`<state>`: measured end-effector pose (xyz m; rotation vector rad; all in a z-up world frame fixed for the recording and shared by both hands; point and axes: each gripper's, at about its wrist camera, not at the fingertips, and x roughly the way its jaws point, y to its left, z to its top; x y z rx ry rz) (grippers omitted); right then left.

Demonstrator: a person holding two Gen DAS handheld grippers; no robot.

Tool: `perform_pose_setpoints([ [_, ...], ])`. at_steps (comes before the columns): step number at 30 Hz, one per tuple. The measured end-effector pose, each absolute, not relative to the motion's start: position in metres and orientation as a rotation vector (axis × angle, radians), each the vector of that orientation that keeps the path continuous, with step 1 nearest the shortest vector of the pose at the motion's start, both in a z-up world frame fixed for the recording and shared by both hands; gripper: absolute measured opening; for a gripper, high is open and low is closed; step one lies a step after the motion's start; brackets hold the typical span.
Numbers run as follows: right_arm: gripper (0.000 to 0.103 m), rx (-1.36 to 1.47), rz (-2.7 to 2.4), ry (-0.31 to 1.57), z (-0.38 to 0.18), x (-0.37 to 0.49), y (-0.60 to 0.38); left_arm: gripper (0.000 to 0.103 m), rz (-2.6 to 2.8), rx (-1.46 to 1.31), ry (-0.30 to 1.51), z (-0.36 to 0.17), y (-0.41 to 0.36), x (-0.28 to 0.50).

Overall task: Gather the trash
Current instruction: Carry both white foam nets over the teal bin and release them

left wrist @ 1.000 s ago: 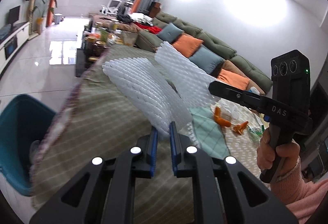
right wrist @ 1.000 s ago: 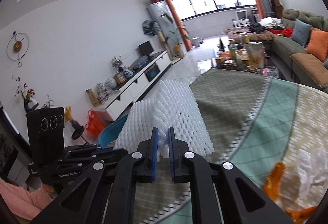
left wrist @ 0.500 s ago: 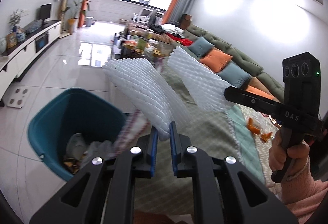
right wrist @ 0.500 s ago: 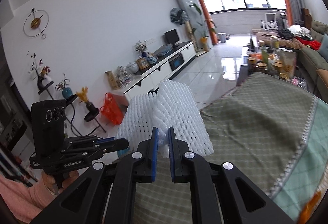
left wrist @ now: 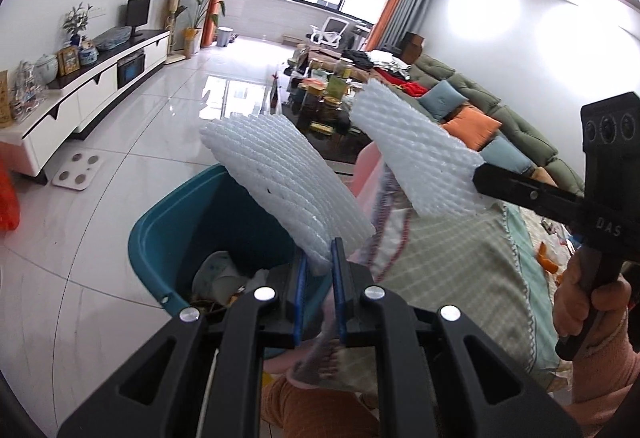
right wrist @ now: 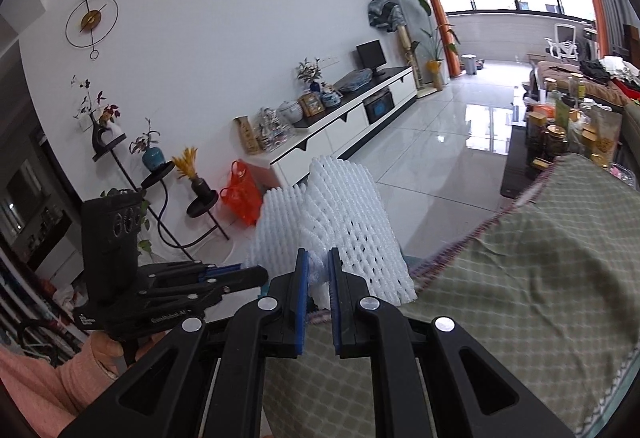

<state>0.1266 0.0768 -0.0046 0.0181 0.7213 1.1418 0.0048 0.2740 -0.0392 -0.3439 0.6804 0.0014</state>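
Note:
My left gripper (left wrist: 318, 258) is shut on a white foam net sleeve (left wrist: 280, 189) and holds it above the teal trash bin (left wrist: 160, 238), which has trash inside. My right gripper (right wrist: 318, 270) is shut on a second white foam net sleeve (right wrist: 352, 230); that sleeve also shows in the left wrist view (left wrist: 412, 153), to the right of the bin, over the table edge. The left gripper and its sleeve (right wrist: 276, 230) appear in the right wrist view at lower left.
A table with a green checked cloth (right wrist: 540, 278) lies to the right, with orange peel scraps (left wrist: 546, 262) on it. A low table of jars (right wrist: 560, 133), a sofa (left wrist: 480, 117), a TV cabinet (right wrist: 340, 125) and an orange bag (right wrist: 242, 193) stand around the tiled floor.
Both grippers swung left with their foam sleeves, off the table toward the bin. The bin has come into full view under the left sleeve.

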Motion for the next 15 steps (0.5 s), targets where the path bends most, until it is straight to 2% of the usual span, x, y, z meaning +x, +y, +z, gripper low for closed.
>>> perform_pose_setpoints([
  [15, 0.010, -0.005, 1.195, 0.844, -0.034, 0.137, 0.143, 0.014, 0.067, -0.394, 0.774, -0.079, 0.301, 0.015],
])
